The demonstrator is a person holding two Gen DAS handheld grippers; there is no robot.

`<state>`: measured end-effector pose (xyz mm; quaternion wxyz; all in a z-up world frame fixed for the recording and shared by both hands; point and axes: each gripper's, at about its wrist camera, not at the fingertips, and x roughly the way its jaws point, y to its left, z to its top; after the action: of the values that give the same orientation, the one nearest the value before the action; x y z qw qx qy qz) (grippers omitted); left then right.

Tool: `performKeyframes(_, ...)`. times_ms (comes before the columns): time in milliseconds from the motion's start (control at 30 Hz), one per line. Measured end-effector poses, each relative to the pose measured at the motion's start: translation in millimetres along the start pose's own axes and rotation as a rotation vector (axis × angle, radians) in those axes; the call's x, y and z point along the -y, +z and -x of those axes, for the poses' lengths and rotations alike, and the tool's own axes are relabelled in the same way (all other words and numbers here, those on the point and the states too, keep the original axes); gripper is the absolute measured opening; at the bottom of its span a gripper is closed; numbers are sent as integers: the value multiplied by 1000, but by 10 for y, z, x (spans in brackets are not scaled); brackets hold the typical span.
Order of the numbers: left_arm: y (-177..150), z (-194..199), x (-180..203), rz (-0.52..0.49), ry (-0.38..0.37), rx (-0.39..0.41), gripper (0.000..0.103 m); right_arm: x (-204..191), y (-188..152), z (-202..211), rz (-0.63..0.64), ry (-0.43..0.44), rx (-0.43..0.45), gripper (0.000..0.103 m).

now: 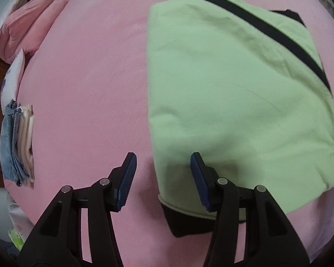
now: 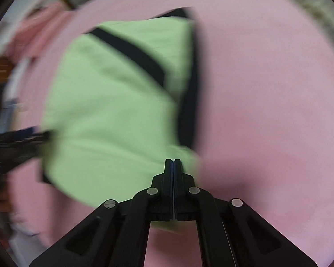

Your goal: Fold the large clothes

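Light green garment (image 1: pixel 233 102) with a black diagonal stripe (image 1: pixel 276 33) and black trim at its edges, on a plain pink bed cover (image 1: pixel 89 89). Left gripper (image 1: pixel 163 166): black frame, blue ribbed pads (image 1: pixel 128 178). Right gripper (image 2: pixel 173 162): black. At the bed's edge, a faded blue denim piece (image 1: pixel 10 142) beside pale cream folded cloth (image 1: pixel 26 138); a salmon-pink quilt (image 1: pixel 26 24); a white pillow (image 1: pixel 14 77) with a blue print.

Right wrist view motion-blurred; green garment (image 2: pixel 113 111) edges smeared. Left hand-held gripper (image 1: pixel 163 171) hides the garment's near black hem; folded pile (image 1: pixel 17 142) indistinct.
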<state>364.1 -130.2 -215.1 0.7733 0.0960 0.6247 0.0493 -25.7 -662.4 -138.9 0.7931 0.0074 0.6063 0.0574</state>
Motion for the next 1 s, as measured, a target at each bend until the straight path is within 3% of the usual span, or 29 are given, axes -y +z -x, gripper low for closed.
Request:
performKeyframes(67,28,160,-120,2,-18,37,45,128,-55,161,-12,-6,41,0)
performKeyframes(133,101,306,-257,8,-62,93,45,181,-28,343,24,95,123,0)
performKeyframes(200,223,325,-355,16,-102,88,45,105,56,398,89,187,172,0)
performKeyframes(267,361,294,-399,39,-92,70,45,104,314,331,84,228,154,5)
performKeyframes(333,378,281,-378,58,-72,71,45,58,541,45,22,229,113,25)
performKeyframes(367,424,277,-388,67,-67,76,45,108,696,-53,-5,216,94,27)
performKeyframes(500,496,258,-402,107,-84,79,45,334,997,-329,-97,249,113,29)
performKeyframes(667,489,158,-452,151,-98,49,45,461,1123,-537,-93,318,103,30)
performKeyframes(800,460,51,-491,191,-115,20,45,625,1107,-517,-141,309,135,38)
performKeyframes(900,464,-10,-491,198,-120,5,45,542,1153,-496,-142,299,182,38)
performKeyframes(1000,492,-86,-448,180,-127,-6,45,571,1185,-580,-156,305,174,39)
